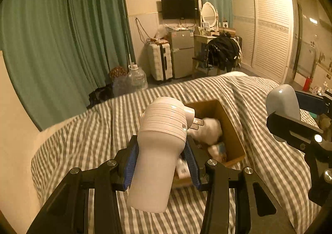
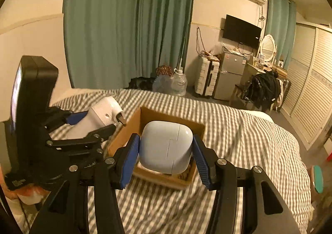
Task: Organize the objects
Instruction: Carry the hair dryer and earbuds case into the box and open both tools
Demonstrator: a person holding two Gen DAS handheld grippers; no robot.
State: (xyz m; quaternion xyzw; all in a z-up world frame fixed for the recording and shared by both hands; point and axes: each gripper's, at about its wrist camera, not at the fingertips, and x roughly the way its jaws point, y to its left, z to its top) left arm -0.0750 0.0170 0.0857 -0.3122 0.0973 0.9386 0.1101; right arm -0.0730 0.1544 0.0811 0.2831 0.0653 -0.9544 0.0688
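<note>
My left gripper [image 1: 160, 163] is shut on a white plug-in device [image 1: 159, 146] with metal prongs, held above the near edge of an open cardboard box [image 1: 232, 128] on the striped bed. My right gripper [image 2: 165, 157] is shut on a pale blue rounded case [image 2: 166, 146] and holds it over the same box [image 2: 149, 115]. The box holds white packets [image 1: 209, 128]. The blue case also shows at the right of the left wrist view [image 1: 283, 101], and the white device at the left of the right wrist view [image 2: 99, 115].
The grey-and-white striped bedcover [image 1: 93, 136] spreads around the box. Beyond the bed stand water jugs [image 1: 137, 78], a white suitcase [image 1: 159, 61], a small fridge [image 1: 182, 53], a chair with black clothes [image 1: 223, 51] and a louvred wardrobe [image 1: 269, 30]. Green curtains [image 1: 62, 36] hang on the left.
</note>
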